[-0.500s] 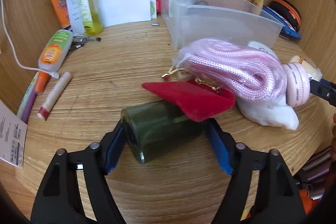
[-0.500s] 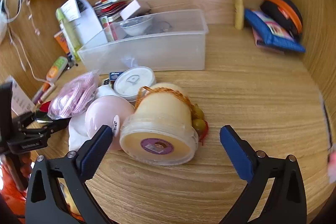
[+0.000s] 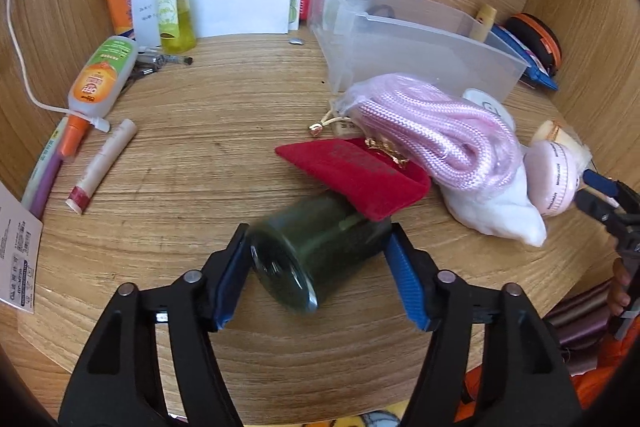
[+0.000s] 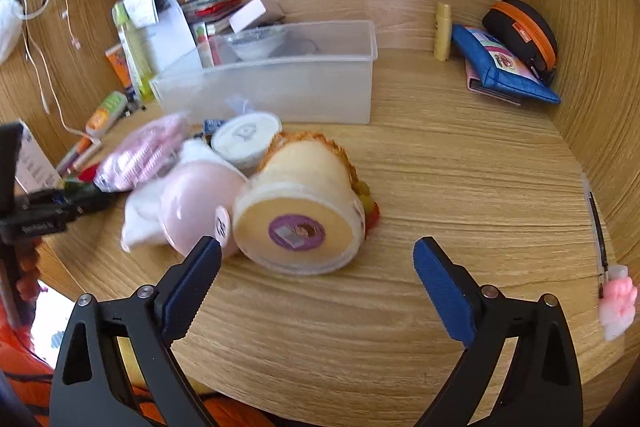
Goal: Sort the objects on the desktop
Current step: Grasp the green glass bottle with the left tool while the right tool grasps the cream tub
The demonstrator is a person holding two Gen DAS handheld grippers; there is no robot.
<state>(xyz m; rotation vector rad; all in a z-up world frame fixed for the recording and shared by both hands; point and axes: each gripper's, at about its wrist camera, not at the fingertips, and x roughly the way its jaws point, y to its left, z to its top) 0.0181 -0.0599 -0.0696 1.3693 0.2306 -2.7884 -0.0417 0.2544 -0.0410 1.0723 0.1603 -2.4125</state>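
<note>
The left tool (image 3: 318, 267) pinches a dark green jar (image 3: 316, 251) lying on its side on the tabletop (image 3: 208, 155), a red pouch (image 3: 356, 175) draped over the jar's far end. Ahead and to the right of it sit a pink rope bundle (image 3: 436, 131) and a clear plastic bin (image 3: 416, 55). The right tool (image 4: 316, 267) is spread wide and empty, a cream tub (image 4: 300, 211) lying just ahead between its fingers. The bin looks nearly empty and clutter surrounds both tools, so sorting seems barely begun.
</note>
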